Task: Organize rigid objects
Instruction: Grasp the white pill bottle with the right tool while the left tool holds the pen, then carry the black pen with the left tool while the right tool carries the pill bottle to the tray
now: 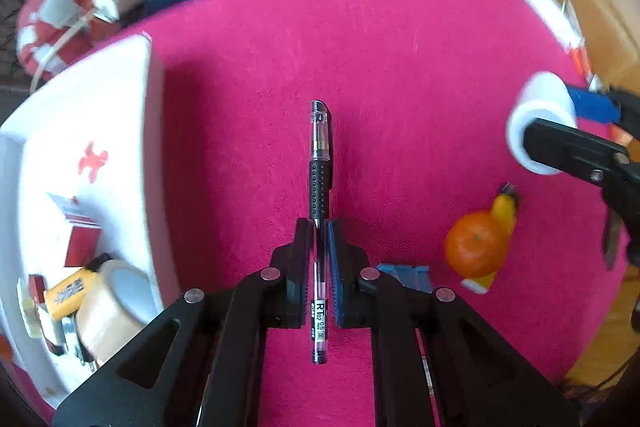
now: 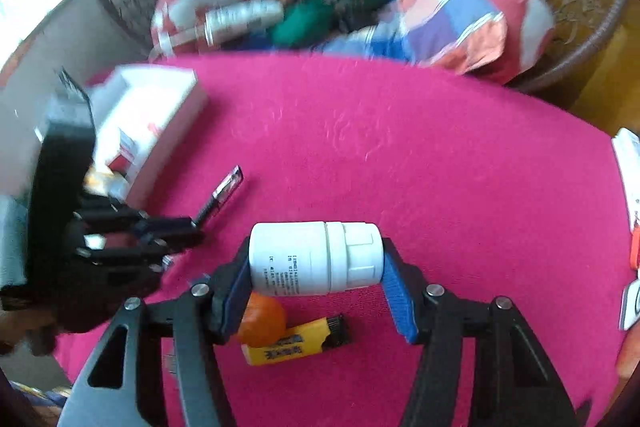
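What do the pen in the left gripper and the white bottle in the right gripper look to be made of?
Pen: clear hard plastic barrel, glossy, ink tube visible inside; the dimpled black grip looks rubbery. White bottle: opaque plastic, smooth with a slight sheen, moulded ridged cap; contents hidden.

Patterned cushions (image 2: 460, 7) lie beyond the pink cloth (image 1: 400, 67).

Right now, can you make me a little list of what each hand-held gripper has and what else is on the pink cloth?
left hand-held gripper: shut on the pen
right hand-held gripper: pads on both ends of the white bottle, held sideways
surface: pink cloth
loose on cloth: orange touching a yellow tube
white box: at the cloth's left edge, holding a tape roll and small items
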`<control>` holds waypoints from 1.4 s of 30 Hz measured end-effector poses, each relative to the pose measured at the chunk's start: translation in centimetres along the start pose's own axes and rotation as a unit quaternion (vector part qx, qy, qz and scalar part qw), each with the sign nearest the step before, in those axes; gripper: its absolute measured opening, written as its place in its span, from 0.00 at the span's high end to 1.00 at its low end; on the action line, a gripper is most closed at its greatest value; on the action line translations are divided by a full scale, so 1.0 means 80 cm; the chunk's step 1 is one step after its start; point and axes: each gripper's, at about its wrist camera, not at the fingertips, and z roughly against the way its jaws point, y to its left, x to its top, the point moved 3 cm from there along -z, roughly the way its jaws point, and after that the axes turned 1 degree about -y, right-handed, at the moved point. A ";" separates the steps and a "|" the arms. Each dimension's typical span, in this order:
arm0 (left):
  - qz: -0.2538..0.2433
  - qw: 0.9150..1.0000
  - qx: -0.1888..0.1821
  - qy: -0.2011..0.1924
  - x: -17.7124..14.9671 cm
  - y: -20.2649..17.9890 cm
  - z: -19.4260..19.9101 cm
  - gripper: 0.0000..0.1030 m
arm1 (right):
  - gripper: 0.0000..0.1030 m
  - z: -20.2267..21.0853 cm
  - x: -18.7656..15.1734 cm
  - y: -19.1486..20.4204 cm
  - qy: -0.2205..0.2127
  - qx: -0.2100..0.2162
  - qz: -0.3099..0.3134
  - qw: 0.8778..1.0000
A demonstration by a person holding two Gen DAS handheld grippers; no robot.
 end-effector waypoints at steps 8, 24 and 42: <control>0.007 0.981 -0.028 -0.191 0.026 -0.010 0.183 0.92 | 0.42 0.139 0.025 0.012 -0.151 0.021 -0.028 0.988; -0.004 0.938 -0.023 -0.346 0.010 0.015 0.408 0.92 | 0.42 0.299 0.075 0.083 -0.335 0.074 -0.001 0.939; 0.022 0.935 -0.007 -0.355 -0.028 0.073 0.431 0.92 | 0.42 0.293 0.078 0.149 -0.329 0.109 0.021 0.938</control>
